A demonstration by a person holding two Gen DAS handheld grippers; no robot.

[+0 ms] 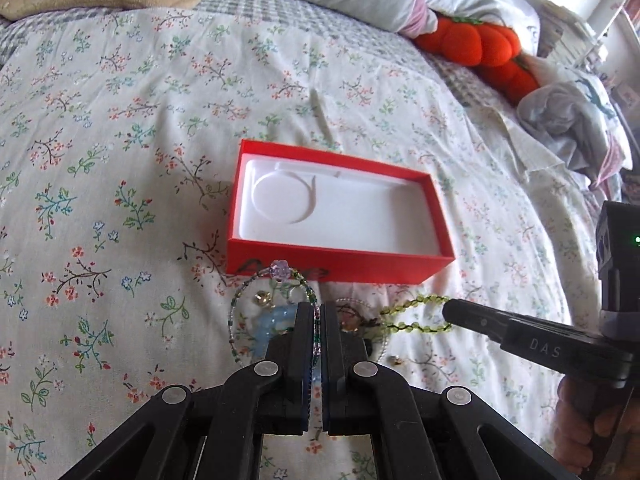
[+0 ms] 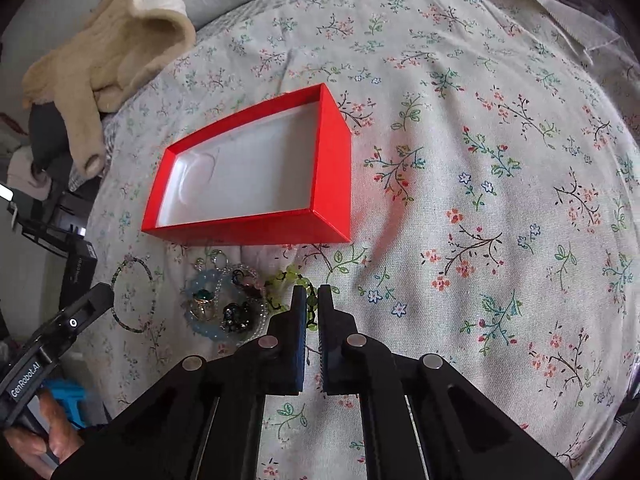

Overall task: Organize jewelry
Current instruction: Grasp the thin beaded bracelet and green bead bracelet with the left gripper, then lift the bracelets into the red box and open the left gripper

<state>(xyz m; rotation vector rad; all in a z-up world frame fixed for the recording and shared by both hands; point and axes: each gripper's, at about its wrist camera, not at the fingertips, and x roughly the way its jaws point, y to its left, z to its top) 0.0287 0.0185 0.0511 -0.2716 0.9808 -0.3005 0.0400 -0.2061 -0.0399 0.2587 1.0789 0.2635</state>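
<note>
Pinching: left jaws — multicolour bead bracelet | right jaws — green bead bracelet | red box beside

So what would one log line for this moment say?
left gripper: shut on thin beaded bracelet | right gripper: shut on green bead bracelet | red box: empty

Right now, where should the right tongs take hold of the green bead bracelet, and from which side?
Grip the green bead bracelet on the strand at its near right end, coming from above. It lies flat as a long loop; that end points away from the jewelry pile, where its other end touches. The right tongs already straddle that strand.
</note>
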